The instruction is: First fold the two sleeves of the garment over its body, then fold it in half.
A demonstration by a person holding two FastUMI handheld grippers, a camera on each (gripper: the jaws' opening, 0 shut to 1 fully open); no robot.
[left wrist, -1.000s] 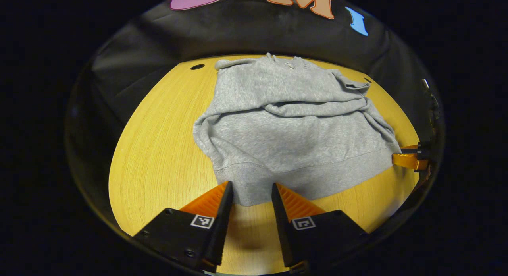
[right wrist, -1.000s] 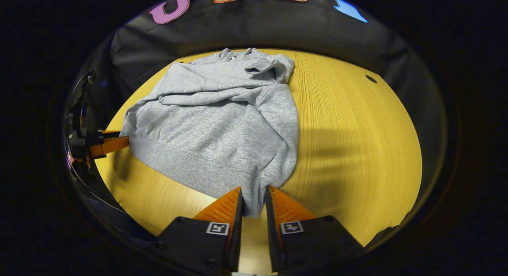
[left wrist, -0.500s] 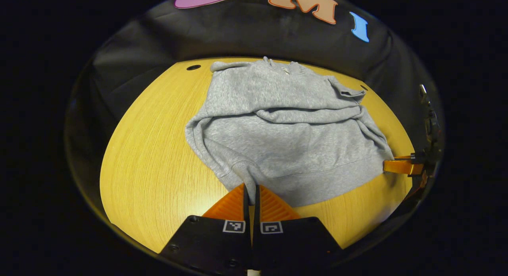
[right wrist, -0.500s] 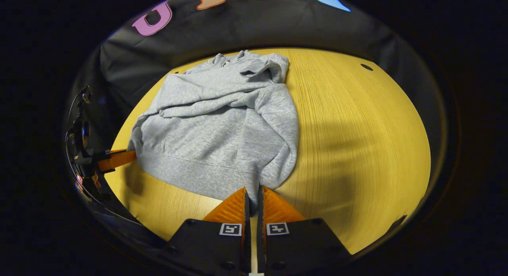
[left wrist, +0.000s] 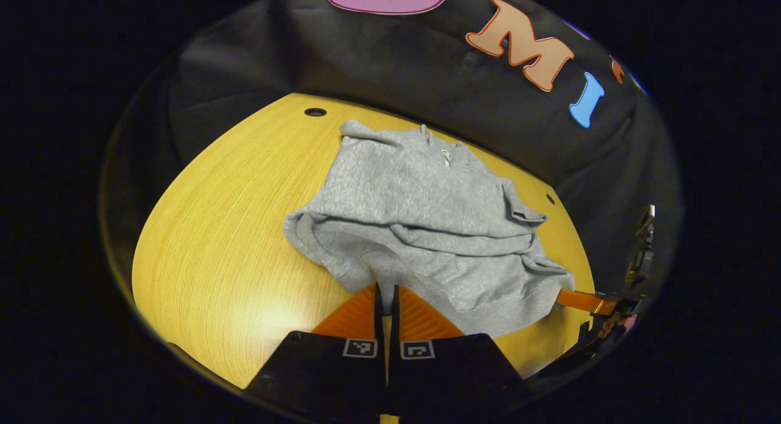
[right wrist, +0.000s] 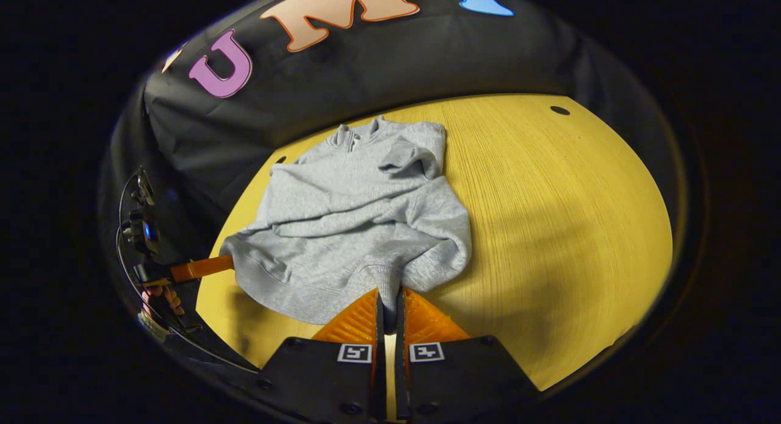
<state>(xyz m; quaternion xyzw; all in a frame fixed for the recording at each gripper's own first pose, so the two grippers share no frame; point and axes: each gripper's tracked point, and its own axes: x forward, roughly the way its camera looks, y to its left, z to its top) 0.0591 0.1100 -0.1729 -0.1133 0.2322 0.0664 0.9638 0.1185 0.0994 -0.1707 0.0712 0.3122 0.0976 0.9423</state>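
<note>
The grey garment (left wrist: 421, 229) lies on the yellow counter (left wrist: 213, 259), stretching straight ahead of both claws, collar at the far end near the booth wall and hem at the near end. Both sleeves appear already folded across the body, forming a ridge across its middle. The left claw (left wrist: 384, 288) is closed, its 2 fingers pressed on 1 hem corner; the right claw (right wrist: 388, 296) is likewise closed on the other hem corner, with cloth pinched between its fingers. In the left gripper view the right claw shows off to the right at the hem's end; in the right gripper view the left claw sits off to the left at the opposite end.

Judging from this, the half fold is the step in hand. What matters is that the garment's long axis runs directly away from both claws, so the hem should travel forward toward the collar. Each claw owns its corner, and they should move level to keep the hem straight.
</note>
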